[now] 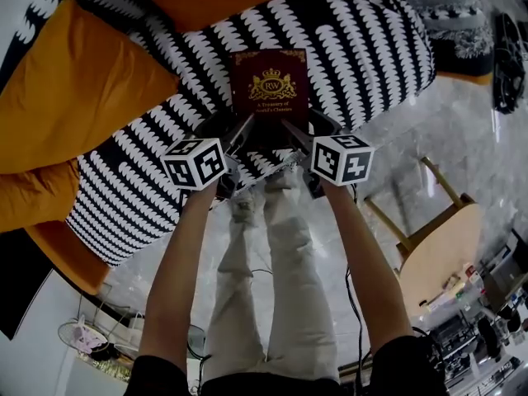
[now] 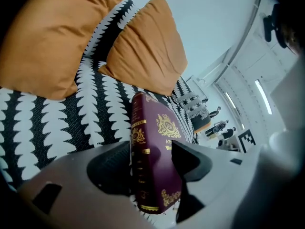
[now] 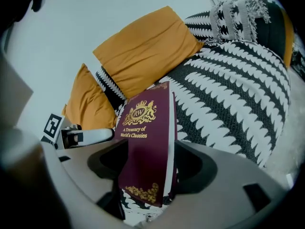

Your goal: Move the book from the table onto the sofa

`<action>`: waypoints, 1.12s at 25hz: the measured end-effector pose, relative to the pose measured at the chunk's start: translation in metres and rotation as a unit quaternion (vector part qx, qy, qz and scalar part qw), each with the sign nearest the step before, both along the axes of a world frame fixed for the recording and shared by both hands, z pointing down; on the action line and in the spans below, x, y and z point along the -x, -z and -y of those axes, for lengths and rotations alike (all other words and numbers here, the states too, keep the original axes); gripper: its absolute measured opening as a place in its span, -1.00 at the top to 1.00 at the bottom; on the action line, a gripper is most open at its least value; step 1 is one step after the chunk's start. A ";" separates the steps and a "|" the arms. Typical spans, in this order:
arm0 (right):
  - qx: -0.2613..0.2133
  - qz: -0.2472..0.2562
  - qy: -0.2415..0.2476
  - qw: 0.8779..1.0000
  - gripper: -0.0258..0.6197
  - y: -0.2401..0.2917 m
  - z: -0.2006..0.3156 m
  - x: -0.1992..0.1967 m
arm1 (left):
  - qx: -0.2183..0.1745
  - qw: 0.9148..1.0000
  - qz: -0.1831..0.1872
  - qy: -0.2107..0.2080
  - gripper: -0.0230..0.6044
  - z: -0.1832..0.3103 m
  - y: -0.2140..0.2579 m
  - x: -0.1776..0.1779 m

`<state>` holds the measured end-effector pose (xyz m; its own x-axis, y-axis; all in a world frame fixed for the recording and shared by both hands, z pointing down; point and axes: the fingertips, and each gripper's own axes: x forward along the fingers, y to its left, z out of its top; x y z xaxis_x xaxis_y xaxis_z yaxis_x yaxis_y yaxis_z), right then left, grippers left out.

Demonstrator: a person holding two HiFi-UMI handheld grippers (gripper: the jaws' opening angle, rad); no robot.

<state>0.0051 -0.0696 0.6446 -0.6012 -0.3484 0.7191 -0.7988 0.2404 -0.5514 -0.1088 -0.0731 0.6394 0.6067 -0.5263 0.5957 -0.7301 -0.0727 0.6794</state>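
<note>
left gripper [image 2: 152, 163] and right gripper [image 3: 152, 163] pinch the stiff maroon gilt-stamped book [image 1: 270, 85] over the leaf-patterned sofa [image 1: 363, 48].

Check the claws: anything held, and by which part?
Both hold the maroon book by its near end, jaws clamped across the covers: left claw at the spine corner, right claw at the page-edge corner.

Both bare forearms reach forward side by side, the left arm [image 1: 177, 279] and the right arm [image 1: 367, 271] roughly parallel, with legs [image 1: 276, 287] in pale trousers between them. The left gripper [image 1: 245, 127] and the right gripper [image 1: 290, 129] tilt downward and angle inward. Each clamps the book [image 1: 270, 85] across its thickness, the left at the spine edge, the right at the page edge
</note>
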 end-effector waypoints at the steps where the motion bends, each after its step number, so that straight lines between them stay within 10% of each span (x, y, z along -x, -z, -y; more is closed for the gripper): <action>1: 0.004 0.001 -0.002 1.000 -0.06 0.000 -0.001 0.001 | 0.004 1.000 0.004 0.000 0.05 -0.001 0.001 0.002; 17: 0.018 0.010 -0.026 0.999 0.02 0.019 -0.007 -0.009 | 0.046 0.998 0.029 -0.037 0.06 -0.021 0.021 0.012; 28: -0.024 -0.015 -0.016 0.999 0.25 0.067 0.003 -0.014 | -0.004 0.997 0.041 -0.069 0.17 -0.015 0.061 0.008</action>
<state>0.0193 -0.0730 0.5778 -0.5679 -0.4022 0.7181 -0.8223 0.2395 -0.5162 -0.1163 -0.0583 0.5784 0.6231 -0.4450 0.6432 -0.7661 -0.1815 0.6166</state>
